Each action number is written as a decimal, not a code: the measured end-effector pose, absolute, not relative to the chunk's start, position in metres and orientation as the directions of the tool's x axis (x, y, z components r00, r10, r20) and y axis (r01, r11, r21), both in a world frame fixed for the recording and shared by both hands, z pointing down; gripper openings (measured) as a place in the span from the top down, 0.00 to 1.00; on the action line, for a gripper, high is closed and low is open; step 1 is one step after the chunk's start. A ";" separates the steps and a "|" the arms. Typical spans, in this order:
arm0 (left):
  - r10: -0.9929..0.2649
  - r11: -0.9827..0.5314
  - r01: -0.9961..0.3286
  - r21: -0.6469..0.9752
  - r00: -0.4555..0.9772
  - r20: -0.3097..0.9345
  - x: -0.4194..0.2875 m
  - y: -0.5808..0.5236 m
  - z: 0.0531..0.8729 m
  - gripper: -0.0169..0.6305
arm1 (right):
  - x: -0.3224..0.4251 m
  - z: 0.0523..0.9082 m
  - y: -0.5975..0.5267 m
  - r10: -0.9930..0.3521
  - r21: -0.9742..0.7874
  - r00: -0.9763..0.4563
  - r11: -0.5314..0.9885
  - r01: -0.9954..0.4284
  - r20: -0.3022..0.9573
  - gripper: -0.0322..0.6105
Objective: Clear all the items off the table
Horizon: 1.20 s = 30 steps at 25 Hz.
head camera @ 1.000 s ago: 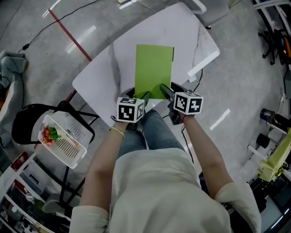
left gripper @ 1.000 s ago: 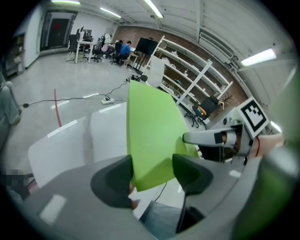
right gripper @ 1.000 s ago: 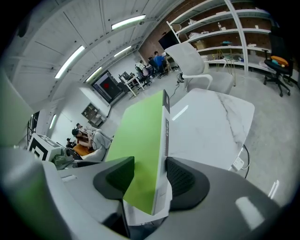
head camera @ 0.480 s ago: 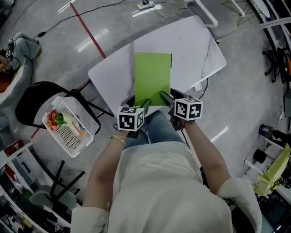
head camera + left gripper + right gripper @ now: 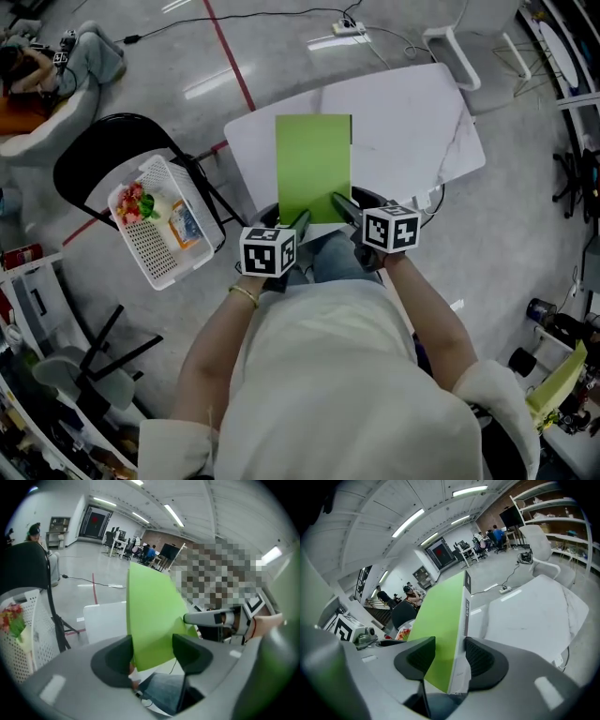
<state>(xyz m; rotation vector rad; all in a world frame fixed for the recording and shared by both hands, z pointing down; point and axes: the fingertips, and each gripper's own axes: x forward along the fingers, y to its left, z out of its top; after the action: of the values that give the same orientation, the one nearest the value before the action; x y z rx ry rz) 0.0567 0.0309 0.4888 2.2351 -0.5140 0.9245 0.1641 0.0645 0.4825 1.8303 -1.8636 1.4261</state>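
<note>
- table (image 5: 412, 112): white top, nothing else on it in head view. The green book (image 5: 313, 164) hangs above its near side, clear of the top. Risk: if the far end dips on the way out, it could clip the tabletop and twist in the grip.
- chair (image 5: 89, 164): black, left of table, carries the basket (image 5: 150, 258). Risk: basket sits askew on the seat, so a hard drop-in could shove or tip it.
- basket: white mesh, already has a red-green item (image 5: 134, 202) and a small pack (image 5: 186, 225) inside. Prob. the drop spot, my guess only. Book looks about as long as the basket, so it may not lie flat and could land on the contents or stick out.
- green book, risks: gripped only along its near short edge, the rest juts out unsupported, so the weight fwd could make it sag or pivot. Both grippers must travel as one. If they spread or roll differently, one corner could slip free.
- green book, look: thin flat rectangle, plain bright green face, no print seen on it. Far end tilts up in both gripper views.
- L gripper (image 5: 152, 651): clamped on the book's near-left corner, a pad on each face.
- R gripper (image 5: 449, 656): clamped on the near-right corner, spine side.
- white spine (image 5: 467, 611): narrow strip down the book's right edge, print too small to read.
</note>
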 end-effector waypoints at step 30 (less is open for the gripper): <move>-0.427 -0.366 -0.825 0.431 0.560 0.710 -0.220 -0.007 0.468 0.56 | -0.107 0.459 -0.025 -0.535 -0.503 -0.543 0.235 -0.831 0.647 0.66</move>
<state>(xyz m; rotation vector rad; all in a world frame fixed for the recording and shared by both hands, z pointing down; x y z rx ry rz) -0.2198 -0.0066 0.4683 1.9944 -1.0057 0.6304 -0.1072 -0.0253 0.4587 1.2645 -2.1748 1.2165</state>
